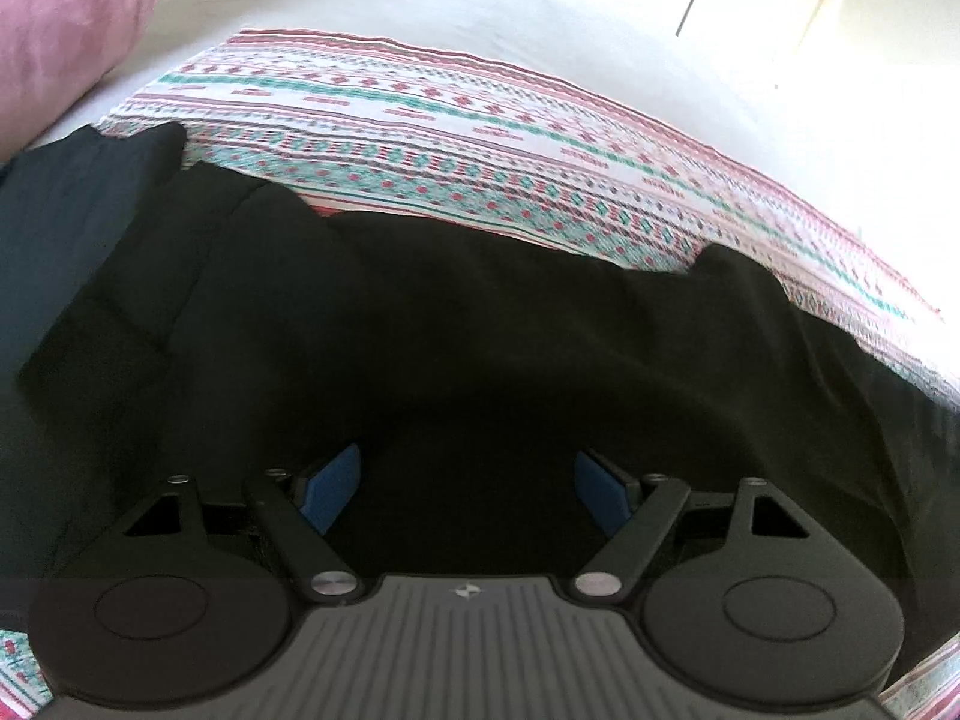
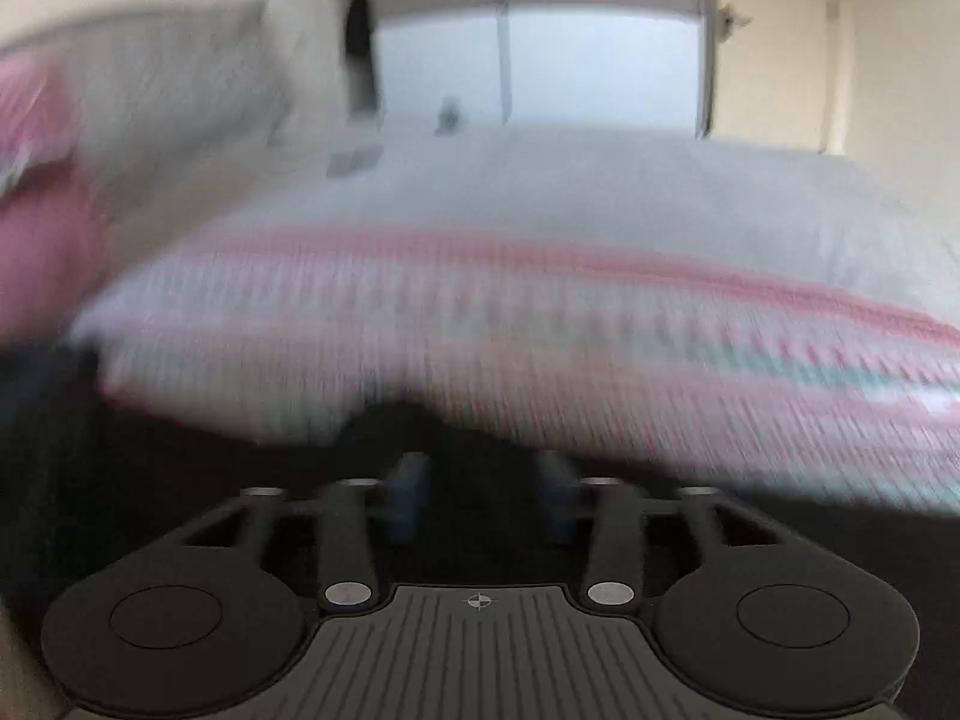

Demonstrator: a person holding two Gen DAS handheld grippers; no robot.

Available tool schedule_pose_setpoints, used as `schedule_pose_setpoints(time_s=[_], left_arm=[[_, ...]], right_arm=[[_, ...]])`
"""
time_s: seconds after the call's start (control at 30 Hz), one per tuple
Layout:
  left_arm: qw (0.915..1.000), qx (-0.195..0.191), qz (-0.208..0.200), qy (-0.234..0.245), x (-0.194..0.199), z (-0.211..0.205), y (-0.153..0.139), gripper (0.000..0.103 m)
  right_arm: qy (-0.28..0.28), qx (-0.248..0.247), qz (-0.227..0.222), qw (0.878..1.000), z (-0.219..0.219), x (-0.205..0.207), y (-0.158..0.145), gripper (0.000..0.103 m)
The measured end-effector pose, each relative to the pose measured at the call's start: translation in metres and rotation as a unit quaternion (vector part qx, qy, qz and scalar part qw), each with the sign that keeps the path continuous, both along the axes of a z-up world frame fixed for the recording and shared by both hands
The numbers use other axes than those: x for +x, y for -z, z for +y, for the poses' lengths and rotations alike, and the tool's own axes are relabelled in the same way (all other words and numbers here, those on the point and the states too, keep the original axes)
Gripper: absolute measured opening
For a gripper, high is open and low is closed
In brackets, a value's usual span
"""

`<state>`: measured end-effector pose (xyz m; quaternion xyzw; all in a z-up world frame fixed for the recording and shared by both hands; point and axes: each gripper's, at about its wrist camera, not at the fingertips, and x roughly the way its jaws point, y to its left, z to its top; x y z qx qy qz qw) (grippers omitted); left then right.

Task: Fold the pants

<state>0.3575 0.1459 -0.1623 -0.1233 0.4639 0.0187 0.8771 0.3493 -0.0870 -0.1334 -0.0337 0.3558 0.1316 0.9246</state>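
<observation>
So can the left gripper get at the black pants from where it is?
Probably yes: the left gripper is open right over the pants, and nothing lies between its fingers and the cloth.

The pants (image 1: 480, 324) are plain black, with a dark teal cloth (image 1: 54, 222) beside them. The blanket (image 1: 480, 138) is white with bands of pink, red and teal diamonds and zigzags. The sheet (image 1: 540, 18) is plain off-white, the pillow (image 1: 66, 24) pink. The left tongs (image 1: 468, 492) are black with blue pads (image 1: 333, 489); the right tongs (image 2: 480, 492), blurred, look the same
</observation>
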Motion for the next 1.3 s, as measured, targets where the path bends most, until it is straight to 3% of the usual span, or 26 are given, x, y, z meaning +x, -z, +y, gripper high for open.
schedule_pose_setpoints(time_s=[0.03, 0.1, 0.13, 0.17, 0.2, 0.27, 0.33, 0.4, 0.47, 0.6, 0.67, 0.8, 0.87, 0.9, 0.93, 1.0, 1.13, 1.2, 1.3], left_arm=[[1.0, 0.003, -0.002, -0.005, -0.002, 0.003, -0.001, 0.076], [0.9998, 0.015, -0.003, -0.011, -0.008, 0.009, 0.0, 0.076], [0.9996, 0.027, 0.0, -0.012, -0.012, 0.01, 0.001, 0.076], [0.9992, 0.039, 0.004, -0.013, -0.015, 0.011, 0.004, 0.076], [0.9987, 0.049, 0.01, -0.011, -0.018, 0.013, 0.006, 0.076], [0.9981, 0.061, 0.011, -0.002, -0.025, 0.016, 0.011, 0.075], [0.9975, 0.07, 0.004, 0.008, -0.035, 0.017, 0.012, 0.073], [0.9968, 0.078, 0.0, 0.013, -0.048, 0.021, 0.013, 0.073], [0.9969, 0.077, 0.003, 0.014, -0.055, 0.024, 0.013, 0.073], [0.9973, 0.071, -0.005, 0.02, -0.067, 0.031, 0.009, 0.071], [0.9981, 0.061, -0.007, 0.008, -0.071, 0.026, 0.002, 0.07], [0.9988, 0.027, -0.04, -0.002, -0.075, 0.014, -0.02, 0.07], [0.9972, 0.048, -0.057, 0.007, -0.07, -0.009, -0.028, 0.071], [0.9963, 0.06, -0.061, 0.012, -0.067, -0.021, -0.03, 0.073], [0.9955, 0.069, -0.062, 0.018, -0.063, -0.034, -0.03, 0.077], [0.9948, 0.075, -0.06, 0.034, -0.054, -0.056, -0.029, 0.079], [0.9944, 0.08, -0.053, 0.044, -0.036, -0.089, -0.022, 0.079], [0.9946, 0.079, -0.047, 0.049, -0.031, -0.1, -0.018, 0.079], [0.9941, 0.081, -0.039, 0.061, -0.026, -0.111, -0.012, 0.079]], right_arm=[[-0.003, -0.033, 0.027, 0.999, -0.011, -0.014, 0.012, 0.078], [0.013, -0.093, 0.084, 0.992, -0.042, -0.036, 0.044, 0.081], [0.03, -0.051, 0.087, 0.995, -0.068, -0.046, 0.05, 0.087], [0.052, -0.004, 0.108, 0.993, -0.092, -0.047, 0.049, 0.087], [0.07, 0.004, 0.12, 0.99, -0.105, -0.045, 0.045, 0.087], [0.113, -0.037, 0.107, 0.987, -0.123, -0.046, 0.038, 0.088], [0.13, -0.073, 0.127, 0.981, -0.145, -0.049, 0.047, 0.092], [0.137, -0.048, 0.14, 0.98, -0.174, -0.053, 0.048, 0.094], [0.18, -0.051, 0.138, 0.972, -0.206, -0.062, 0.044, 0.094], [0.307, -0.054, 0.128, 0.941, -0.293, -0.082, 0.04, 0.094], [0.352, -0.005, 0.094, 0.931, -0.338, -0.101, 0.027, 0.094], [0.456, 0.105, 0.024, 0.884, -0.412, -0.143, 0.003, 0.093], [0.486, 0.178, 0.014, 0.855, -0.436, -0.157, 0.009, 0.09], [0.495, 0.203, 0.016, 0.845, -0.444, -0.159, 0.015, 0.079], [0.499, 0.221, 0.019, 0.837, -0.451, -0.157, 0.022, 0.068], [0.508, 0.234, 0.026, 0.828, -0.462, -0.157, 0.031, 0.059], [0.523, 0.221, 0.012, 0.823, -0.468, -0.155, 0.036, 0.056], [0.519, 0.205, 0.007, 0.83, -0.471, -0.153, 0.037, 0.052], [0.516, 0.148, 0.038, 0.843, -0.464, -0.142, 0.04, 0.02]])
